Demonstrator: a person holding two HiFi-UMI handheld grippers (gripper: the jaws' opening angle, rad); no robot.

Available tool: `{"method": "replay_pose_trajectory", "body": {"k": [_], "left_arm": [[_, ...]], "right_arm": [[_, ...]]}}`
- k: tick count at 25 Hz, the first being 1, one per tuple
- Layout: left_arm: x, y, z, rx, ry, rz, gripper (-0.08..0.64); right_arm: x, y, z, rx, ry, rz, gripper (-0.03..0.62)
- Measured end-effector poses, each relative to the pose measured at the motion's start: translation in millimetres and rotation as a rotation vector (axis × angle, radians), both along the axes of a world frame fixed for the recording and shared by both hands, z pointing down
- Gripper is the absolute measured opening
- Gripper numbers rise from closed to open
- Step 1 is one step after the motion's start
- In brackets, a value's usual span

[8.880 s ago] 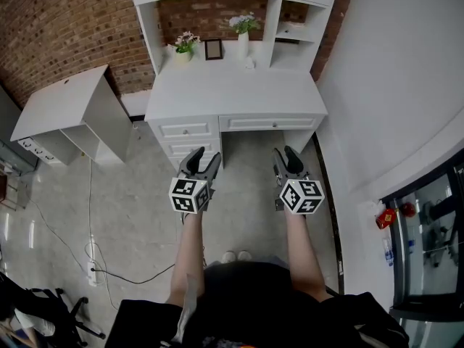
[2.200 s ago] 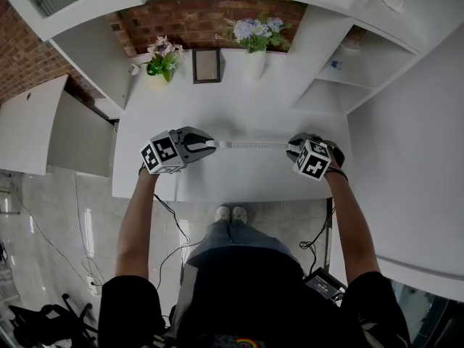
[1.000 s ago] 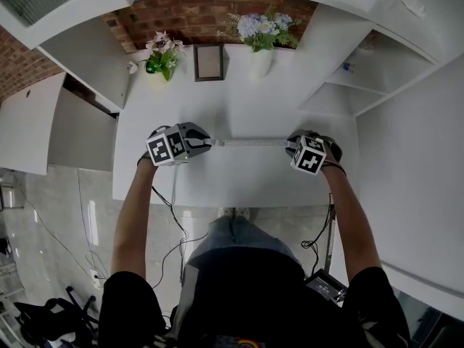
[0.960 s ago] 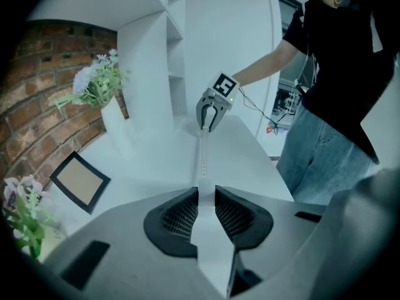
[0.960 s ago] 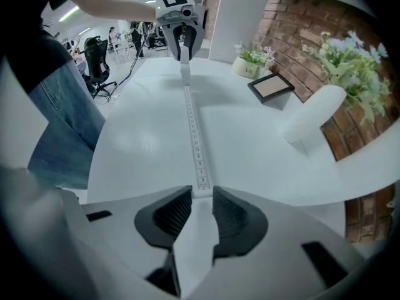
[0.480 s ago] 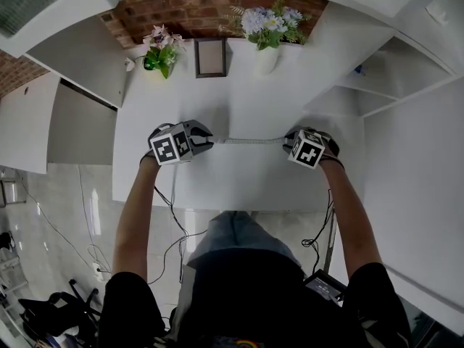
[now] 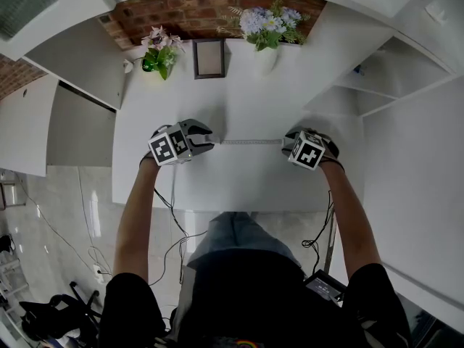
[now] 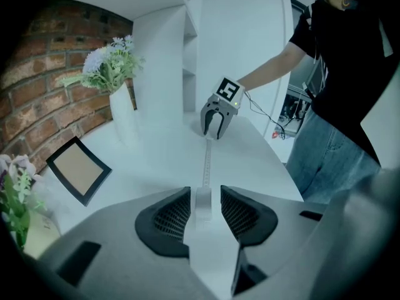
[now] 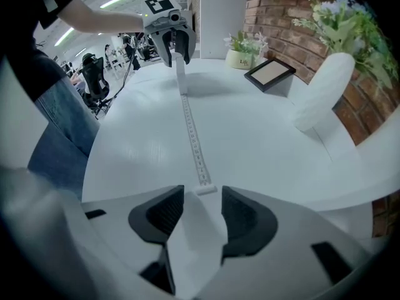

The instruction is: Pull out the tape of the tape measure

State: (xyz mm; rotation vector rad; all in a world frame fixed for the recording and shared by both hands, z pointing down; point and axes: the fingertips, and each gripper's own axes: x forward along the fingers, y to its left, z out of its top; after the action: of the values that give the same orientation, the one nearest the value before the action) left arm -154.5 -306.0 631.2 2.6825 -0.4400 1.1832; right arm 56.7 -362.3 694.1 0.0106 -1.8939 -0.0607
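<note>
A white tape measure lies stretched across the white desk (image 7: 239,180), its numbered tape (image 7: 246,142) running between my two grippers. My left gripper (image 7: 208,140) points down at the tape's left end. Its jaws have just been opening, and the white body (image 8: 202,202) stands between the pads with a thin gap on each side. My right gripper (image 7: 286,143) has also just been opening and stands wide. The tape's end tab (image 9: 204,190) lies on the desk just ahead of its fingertips, touched by neither pad.
Along the desk's back stand a small flower pot (image 7: 158,53), a picture frame (image 7: 209,58) and a white vase of flowers (image 7: 264,56). White shelves rise at the right (image 7: 377,85). The desk's front edge runs just below both grippers.
Both pairs of jaws have spread apart and let go of the tape measure. The tape now rests on the desk. Both grippers have sunk slightly toward the desk.
</note>
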Motion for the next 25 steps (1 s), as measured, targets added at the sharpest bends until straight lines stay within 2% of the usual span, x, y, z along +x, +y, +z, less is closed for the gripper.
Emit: {"method": "replay_pose_trajectory", "body": {"k": [2, 7, 10, 12, 15, 19, 20, 22, 25], "left_arm": [[-1.3, 1.6, 2.5, -0.001, -0.008, 0.003, 0.152], [0.6, 2.4, -4.7, 0.024, 0.013, -0.009, 0.152], [-6.2, 0.4, -13.2, 0.050, 0.028, -0.063, 0.152], [-11.6, -3.5, -29.1, 0.093, 0.071, -0.128, 0.152], [-22.5, -10.4, -64.6, 0.184, 0.180, -0.263, 0.149], [-45.0, -20.1, -120.9, 0.348, 0.341, -0.491, 0.080], [-52.2, -22.0, -134.7, 0.395, 0.375, -0.555, 0.047], [-68.0, -23.9, -160.2, 0.492, 0.412, -0.675, 0.024], [-89.4, -18.3, -198.3, 0.627, 0.465, -0.827, 0.011]], "right_arm": [[0.5, 1.3, -1.1, 0.002, -0.001, 0.003, 0.184], [1.0, 3.2, -5.6, 0.013, -0.007, 0.008, 0.186], [-0.5, 2.9, -15.1, 0.026, -0.037, 0.032, 0.186], [-3.3, 0.9, -27.6, 0.033, -0.100, 0.087, 0.185], [-9.7, -3.9, -59.1, 0.029, -0.262, 0.239, 0.179], [-20.6, -21.6, -123.7, 0.070, -0.580, 0.463, 0.112], [-21.0, -27.4, -143.6, 0.092, -0.673, 0.524, 0.083], [-15.8, -38.0, -185.8, 0.167, -0.850, 0.648, 0.017], [0.7, -39.2, -241.6, 0.275, -1.082, 0.802, -0.002]]}}
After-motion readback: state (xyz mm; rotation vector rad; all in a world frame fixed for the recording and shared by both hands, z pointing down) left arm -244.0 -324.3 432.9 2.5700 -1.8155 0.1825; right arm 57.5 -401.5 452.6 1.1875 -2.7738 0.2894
